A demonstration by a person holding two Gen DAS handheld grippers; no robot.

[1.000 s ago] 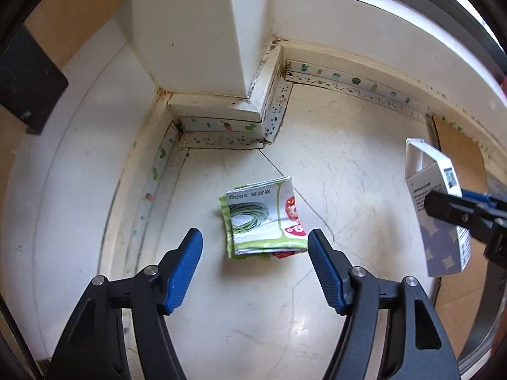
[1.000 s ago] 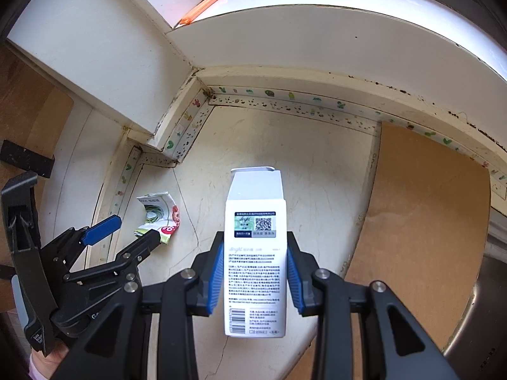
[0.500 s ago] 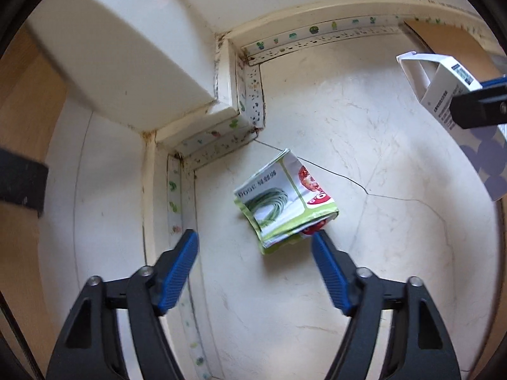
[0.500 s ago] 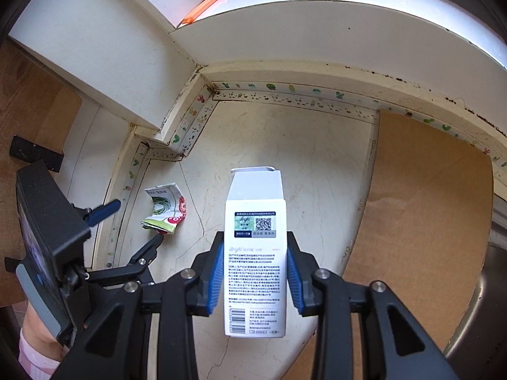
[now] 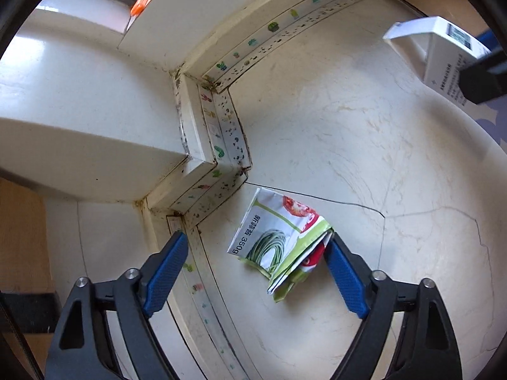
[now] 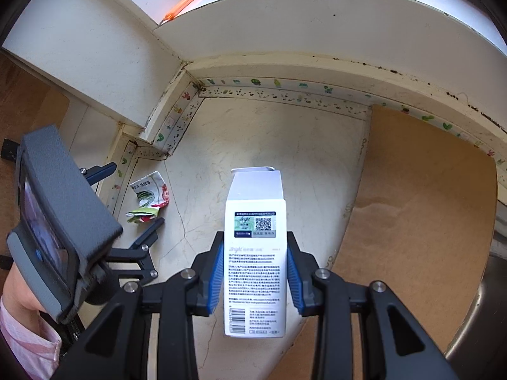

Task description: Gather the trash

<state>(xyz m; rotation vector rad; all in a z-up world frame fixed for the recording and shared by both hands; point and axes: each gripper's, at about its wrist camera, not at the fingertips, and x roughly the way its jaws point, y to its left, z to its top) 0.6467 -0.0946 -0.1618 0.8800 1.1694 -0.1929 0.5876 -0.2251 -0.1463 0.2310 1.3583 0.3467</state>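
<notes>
The small print on the white cardboard carton (image 6: 254, 253) is too fine to read. In the left wrist view that carton runs off the right edge. The crumpled green-and-white snack wrapper (image 5: 279, 240) folds under itself, hiding its lower layers.

Both views are bright with daylight that enters from the top, at about twelve o'clock, where a blown-out white window strip (image 6: 380, 15) loses all detail. The pale marbled stone counter (image 5: 364, 133) is evenly lit, with a soft sheen and no hard glare. Shadows are weak and diffuse: a faint one lies beside the crumpled green-and-white printed food packet (image 5: 279, 243) toward five o'clock. Fisheye distortion bends the straight cream wall ledge (image 6: 285, 63) into arcs, and black vignetting rings each frame. The left wrist view is slightly smeared at two o'clock; print on the white cardboard carton (image 6: 255, 253) stays sharp.
</notes>
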